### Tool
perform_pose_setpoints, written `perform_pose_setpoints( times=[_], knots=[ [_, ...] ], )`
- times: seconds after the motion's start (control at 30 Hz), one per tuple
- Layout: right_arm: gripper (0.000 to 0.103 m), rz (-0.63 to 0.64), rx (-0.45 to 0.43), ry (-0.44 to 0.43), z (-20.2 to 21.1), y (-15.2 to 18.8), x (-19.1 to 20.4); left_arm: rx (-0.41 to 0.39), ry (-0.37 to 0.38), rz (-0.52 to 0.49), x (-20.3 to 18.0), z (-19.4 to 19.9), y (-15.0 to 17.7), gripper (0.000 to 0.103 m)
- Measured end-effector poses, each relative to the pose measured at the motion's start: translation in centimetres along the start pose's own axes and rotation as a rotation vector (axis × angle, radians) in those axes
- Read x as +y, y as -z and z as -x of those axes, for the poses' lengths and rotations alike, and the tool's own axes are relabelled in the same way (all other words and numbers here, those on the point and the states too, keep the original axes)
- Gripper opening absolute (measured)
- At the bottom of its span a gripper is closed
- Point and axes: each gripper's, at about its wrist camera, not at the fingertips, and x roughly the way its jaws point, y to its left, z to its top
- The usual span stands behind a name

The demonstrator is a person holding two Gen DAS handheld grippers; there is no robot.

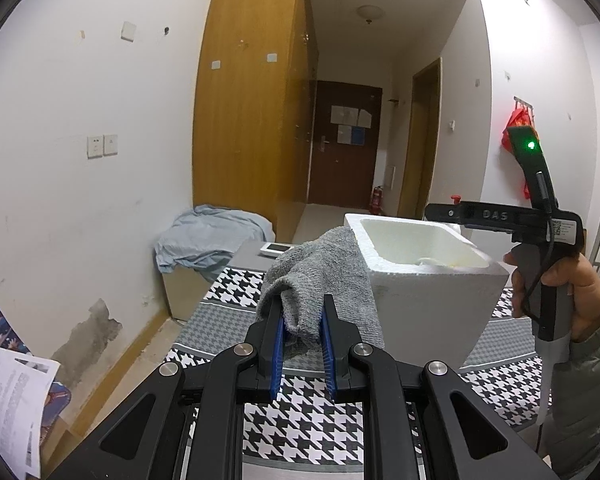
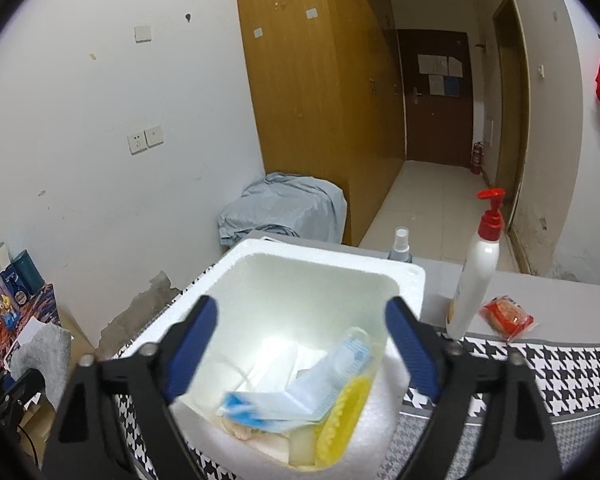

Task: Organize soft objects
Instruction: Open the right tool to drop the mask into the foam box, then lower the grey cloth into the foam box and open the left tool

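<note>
Centrally, grey knit sock [image 1: 320, 280] hanging limp, pinched between blue pads of left gripper [image 1: 303, 340], drooping beside white foam box [image 1: 428, 280]. Judged light, soft, compressible, non-fragile; bunched fabric giving best hold, loose end likely sagging and snagging on rim. Right gripper [image 2: 304, 344] hovering over box, fingers spread wide, gripping nothing. Below in box: blue-white packet [image 2: 300, 388], yellow ridged item [image 2: 346, 420]. Outward: houndstooth cloth [image 1: 300, 428], lotion pump bottle [image 2: 474, 276].

Raised letters "DAS" on the black body of the right gripper [image 1: 496, 214] at three o'clock, a small unreadable code label beside them
</note>
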Motion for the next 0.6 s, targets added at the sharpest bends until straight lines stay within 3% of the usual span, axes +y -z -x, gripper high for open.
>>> perform_pose_setpoints(
  times=[0.03,0.27,0.6],
  knots=[
    [0.103,-0.002,-0.002,-0.010,0.1,0.0,0.0,-0.001,-0.003,0.001,0.0,0.0,0.0,0.017],
    [0.103,-0.015,-0.017,-0.056,0.7,-0.1,0.0,-0.013,-0.006,0.003,-0.1,0.6,0.2,0.017],
    [0.103,-0.032,-0.032,-0.052,2.0,0.2,-0.9,-0.028,0.017,-0.023,-1.0,1.0,-0.6,0.017]
  ],
)
